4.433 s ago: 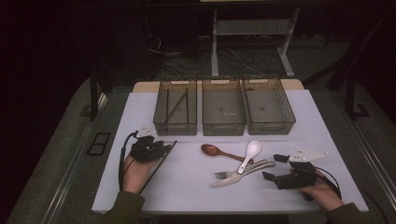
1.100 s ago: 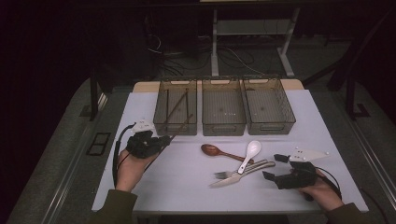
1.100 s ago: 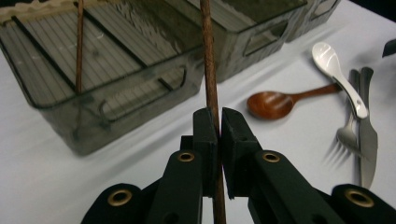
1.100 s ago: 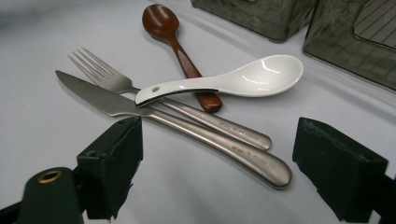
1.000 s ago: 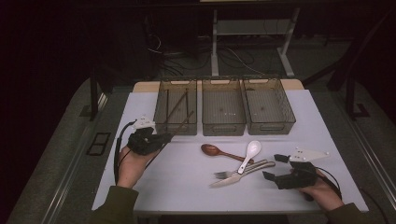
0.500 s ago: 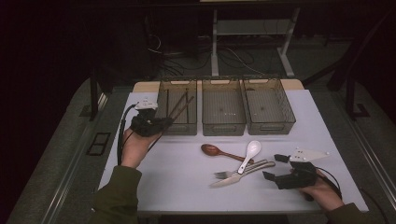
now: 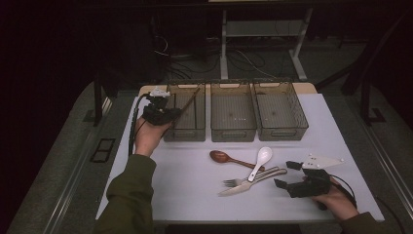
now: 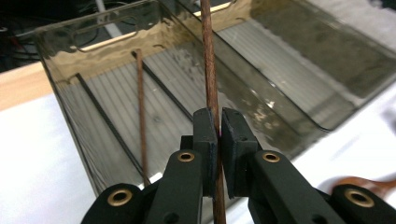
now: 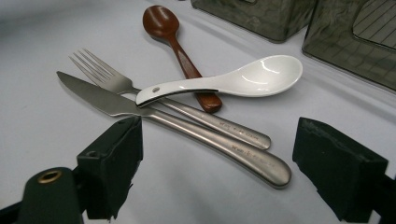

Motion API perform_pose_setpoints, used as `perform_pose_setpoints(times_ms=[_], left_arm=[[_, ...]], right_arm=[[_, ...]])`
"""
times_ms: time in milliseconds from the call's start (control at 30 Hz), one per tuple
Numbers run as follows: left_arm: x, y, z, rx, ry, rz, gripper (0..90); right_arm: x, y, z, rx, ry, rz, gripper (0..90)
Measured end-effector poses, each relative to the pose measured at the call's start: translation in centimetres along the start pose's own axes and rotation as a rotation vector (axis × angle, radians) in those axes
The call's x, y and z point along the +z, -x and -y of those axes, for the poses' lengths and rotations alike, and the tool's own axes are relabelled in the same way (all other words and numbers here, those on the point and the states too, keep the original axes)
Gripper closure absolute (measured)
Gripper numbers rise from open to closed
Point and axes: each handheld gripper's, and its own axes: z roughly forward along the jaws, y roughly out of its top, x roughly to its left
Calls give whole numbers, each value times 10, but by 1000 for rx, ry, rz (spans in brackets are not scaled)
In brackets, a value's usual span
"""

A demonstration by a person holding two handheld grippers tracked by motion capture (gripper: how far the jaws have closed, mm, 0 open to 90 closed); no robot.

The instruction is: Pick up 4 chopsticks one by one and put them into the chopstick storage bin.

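Jaws of the left gripper (image 8: 215,135) clamp a brown chopstick (image 8: 208,65) above the left tray (image 8: 93,46); right gripper (image 9: 217,172) gapes near the knife (image 9: 187,128).

Left arm extended forward and up the bench's left side, olive sleeve to the wrist, hand wrapped round the left tool (image 7: 168,114) from below. Its jaws are clamped hard together, pads pinching a thin brown stick (image 8: 211,93). Right hand low at the near right corner, right tool (image 7: 287,174) pointing left, level, jaws spread wide with nothing between them.
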Motion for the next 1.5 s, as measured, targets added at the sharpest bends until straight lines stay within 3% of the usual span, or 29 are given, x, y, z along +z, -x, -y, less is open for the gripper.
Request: perform_pose_setpoints(times_ms=[533, 833, 933, 1200, 1233, 1333, 1500], left_arm=[[42, -21, -36, -16, 13, -26, 836], [64, -33, -32, -35, -38, -63, 836], [71, -34, -30, -1, -91, -77, 836], [86, -32, -24, -5, -138, -90, 832], [87, -33, -24, -4, -140, -94, 826], [88, -33, -23, -1, -145, -118, 695], [84, -29, -26, -2, -118, -102, 593]], right_arm=[[-2, 0, 0, 1, 8, -4, 160], [-2, 0, 0, 1, 11, -8, 159], [-2, 0, 0, 2, 11, -8, 160], [-3, 0, 0, 0, 12, -7, 160], [-3, 0, 0, 0, 12, -8, 159], [-3, 0, 0, 1, 13, -9, 159], [-3, 0, 0, 0, 12, -9, 159]])
